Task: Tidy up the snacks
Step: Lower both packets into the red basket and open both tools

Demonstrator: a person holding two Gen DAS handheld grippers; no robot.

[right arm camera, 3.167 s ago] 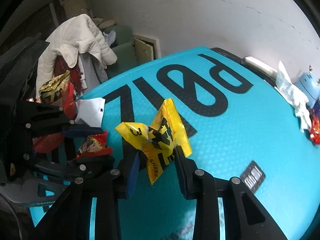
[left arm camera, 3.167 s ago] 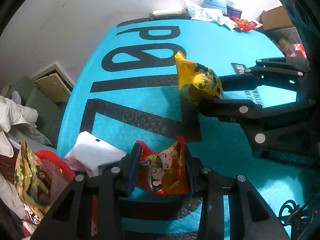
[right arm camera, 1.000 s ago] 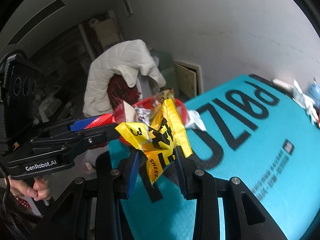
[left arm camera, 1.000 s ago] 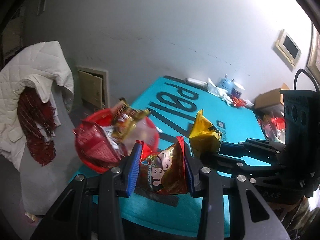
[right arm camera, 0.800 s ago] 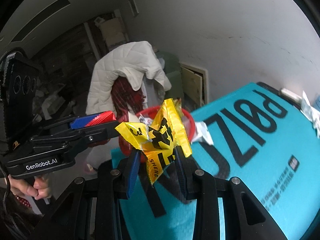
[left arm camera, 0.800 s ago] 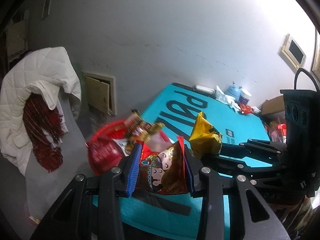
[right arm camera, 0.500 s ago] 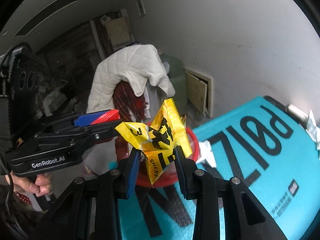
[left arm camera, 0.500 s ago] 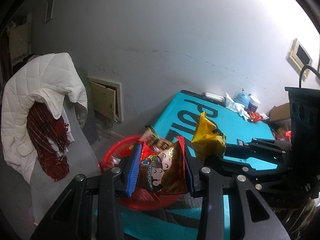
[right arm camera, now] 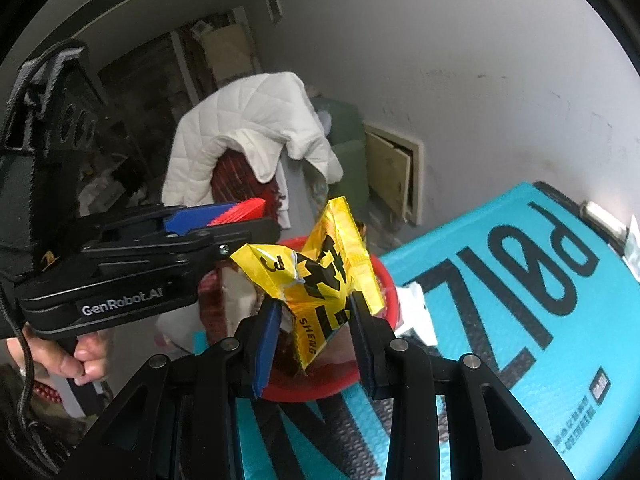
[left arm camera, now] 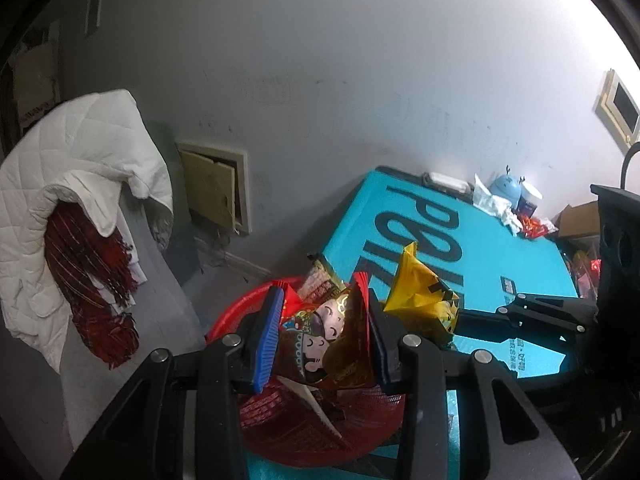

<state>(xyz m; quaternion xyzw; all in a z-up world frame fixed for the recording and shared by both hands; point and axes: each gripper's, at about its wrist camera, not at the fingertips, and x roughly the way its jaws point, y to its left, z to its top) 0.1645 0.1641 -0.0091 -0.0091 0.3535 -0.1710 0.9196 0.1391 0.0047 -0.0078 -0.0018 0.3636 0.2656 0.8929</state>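
Observation:
My left gripper (left arm camera: 322,336) is shut on a red snack packet with cartoon faces (left arm camera: 328,340) and holds it right above a red mesh basket (left arm camera: 320,436) with several snack packets in it. My right gripper (right arm camera: 314,332) is shut on a yellow snack packet with black print (right arm camera: 320,268), also above the basket (right arm camera: 384,280). The yellow packet shows in the left wrist view (left arm camera: 424,300), just right of the red packet. The left gripper's body shows in the right wrist view (right arm camera: 120,264), left of the yellow packet.
The basket sits at the near corner of a turquoise table with black letters (left arm camera: 460,240). A chair draped with a white quilted jacket and red scarf (left arm camera: 80,184) stands left. A blue toy, tissues and a cardboard box (left arm camera: 576,216) lie at the table's far end.
Both grippers have carried their packets from over the table's middle to above the red basket. The basket now sits directly under the left gripper. Both grips are unchanged.

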